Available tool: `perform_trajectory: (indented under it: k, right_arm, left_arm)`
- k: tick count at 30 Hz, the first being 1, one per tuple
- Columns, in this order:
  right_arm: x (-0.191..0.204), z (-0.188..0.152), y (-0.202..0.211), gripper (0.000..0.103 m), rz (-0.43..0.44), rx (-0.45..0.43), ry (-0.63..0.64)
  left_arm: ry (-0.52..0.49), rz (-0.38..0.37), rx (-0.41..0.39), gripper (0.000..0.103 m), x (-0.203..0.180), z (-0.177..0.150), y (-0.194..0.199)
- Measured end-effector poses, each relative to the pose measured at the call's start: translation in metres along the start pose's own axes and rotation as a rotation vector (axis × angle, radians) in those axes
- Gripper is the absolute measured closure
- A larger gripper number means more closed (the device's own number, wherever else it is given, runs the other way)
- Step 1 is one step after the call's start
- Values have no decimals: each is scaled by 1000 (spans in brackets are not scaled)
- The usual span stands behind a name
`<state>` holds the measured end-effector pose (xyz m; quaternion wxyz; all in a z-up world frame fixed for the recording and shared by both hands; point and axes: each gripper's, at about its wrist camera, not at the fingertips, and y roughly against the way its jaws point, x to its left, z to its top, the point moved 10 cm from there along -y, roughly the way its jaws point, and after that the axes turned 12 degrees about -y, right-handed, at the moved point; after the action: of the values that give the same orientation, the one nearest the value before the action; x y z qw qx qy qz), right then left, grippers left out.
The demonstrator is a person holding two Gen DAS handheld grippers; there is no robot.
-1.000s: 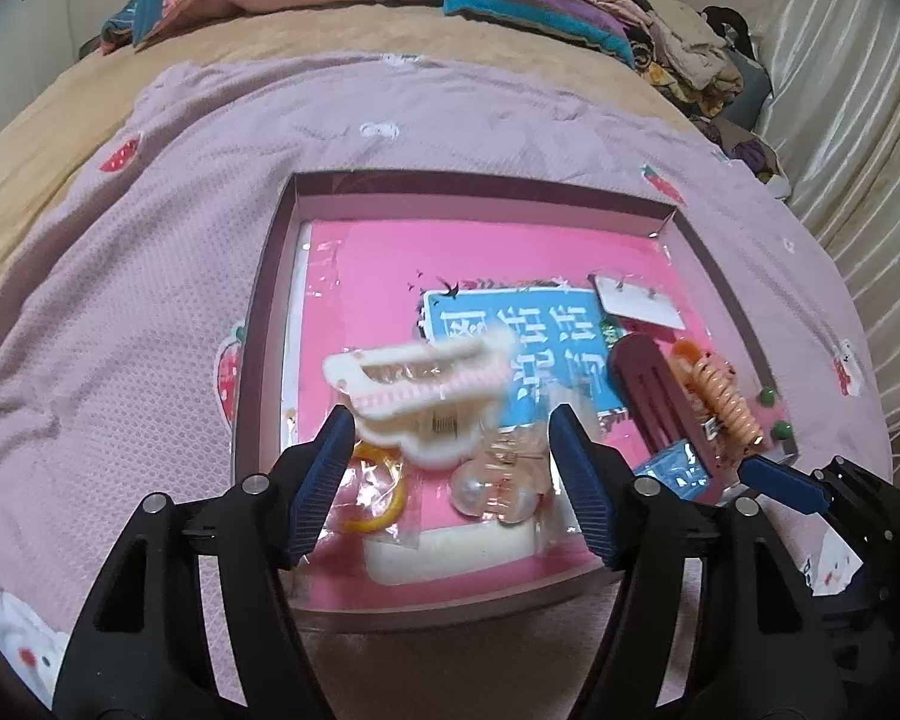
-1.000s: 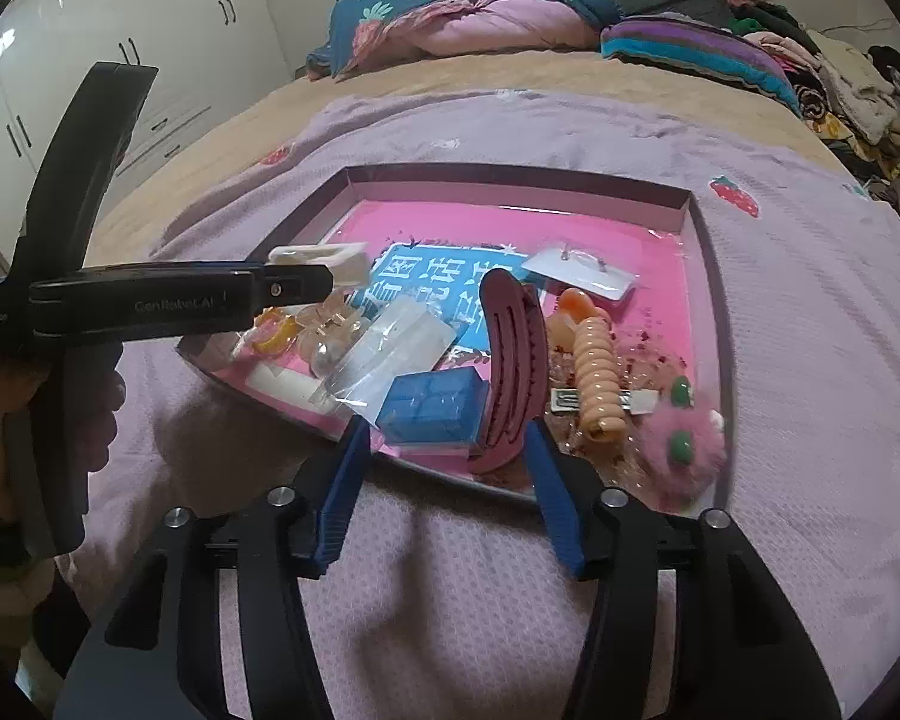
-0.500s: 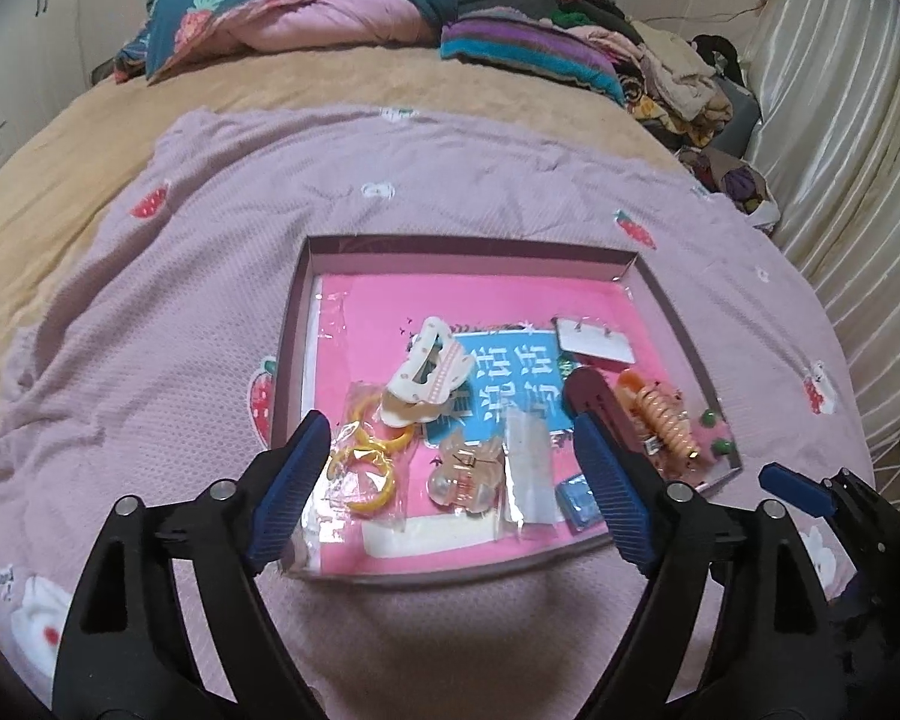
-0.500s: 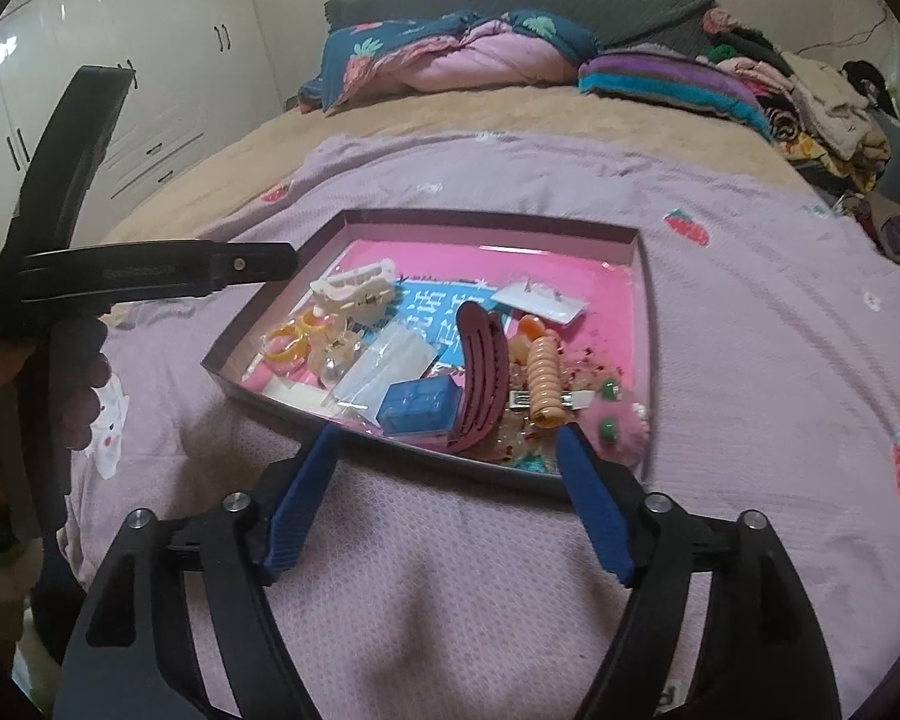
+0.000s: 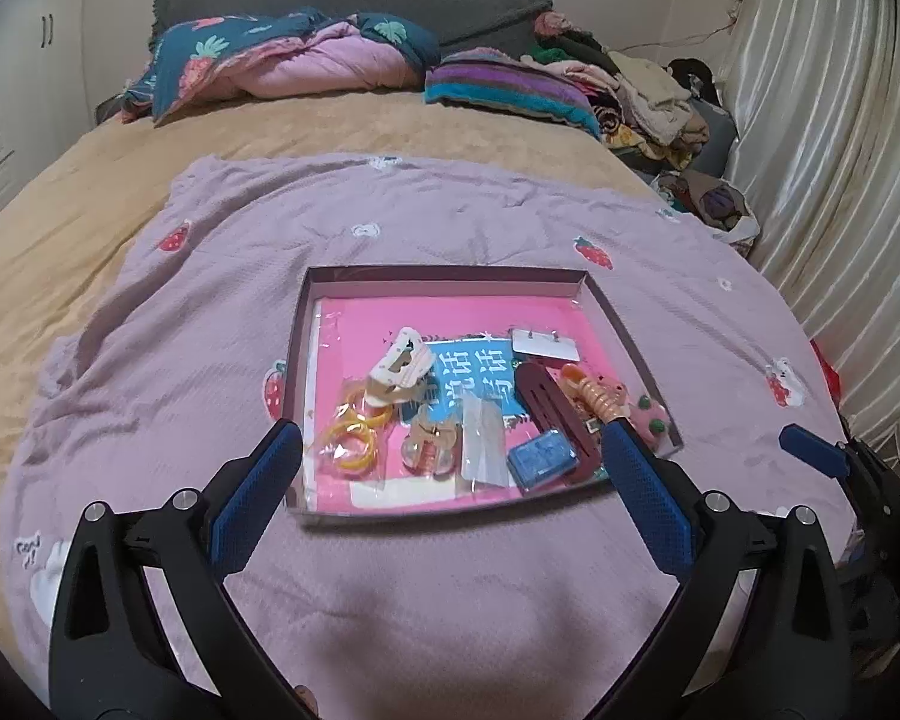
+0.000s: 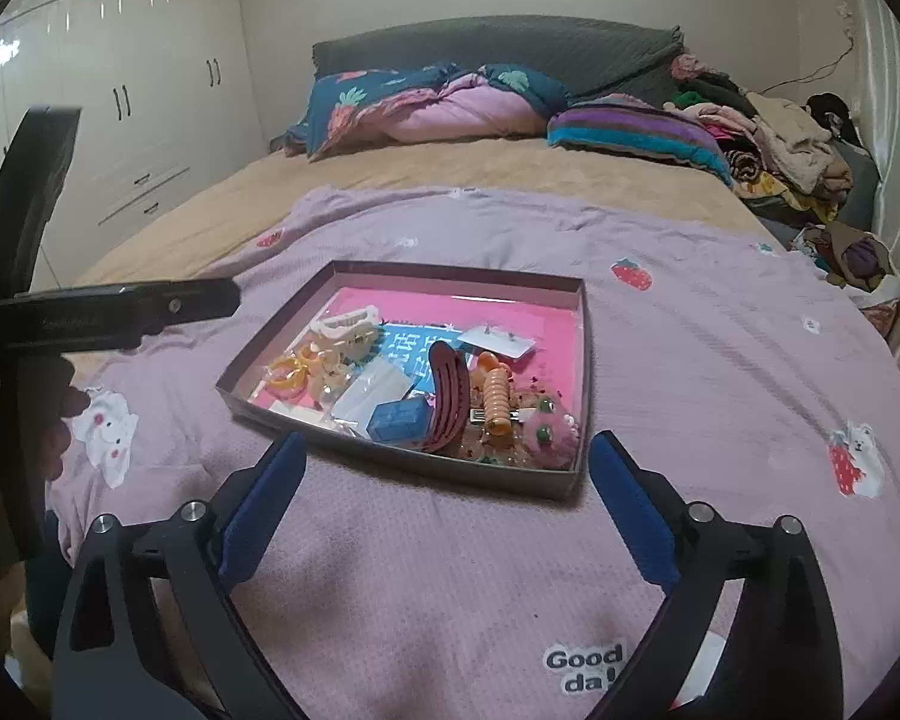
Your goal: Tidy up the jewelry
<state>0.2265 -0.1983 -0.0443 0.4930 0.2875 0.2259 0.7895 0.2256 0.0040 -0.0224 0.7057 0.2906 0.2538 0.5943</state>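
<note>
white hair clip point(image 5: 399, 375) now lies in tray point(image 5: 444, 281) | left gripper point(image 5: 450, 480) backed off, empty, fingers apart | right gripper point(image 6: 444, 495) apart

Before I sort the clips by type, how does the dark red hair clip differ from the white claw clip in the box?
The dark red hair clip is long, narrow and plain; the white claw clip is shorter, chunkier and toothed. The dark red hair clip sits toward the box's right near corner beside the blue case; the white claw clip lies left of centre, above the yellow rings. Both rest loose inside the box, untouched by either gripper.
</note>
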Motion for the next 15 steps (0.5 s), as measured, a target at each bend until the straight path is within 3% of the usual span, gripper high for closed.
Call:
perform_trajectory:
  k: [15]
  right_arm:
    - [2, -12, 34, 6, -2, -40, -15]
  left_arm:
    - [-4, -1, -7, 9, -11, -40, 28]
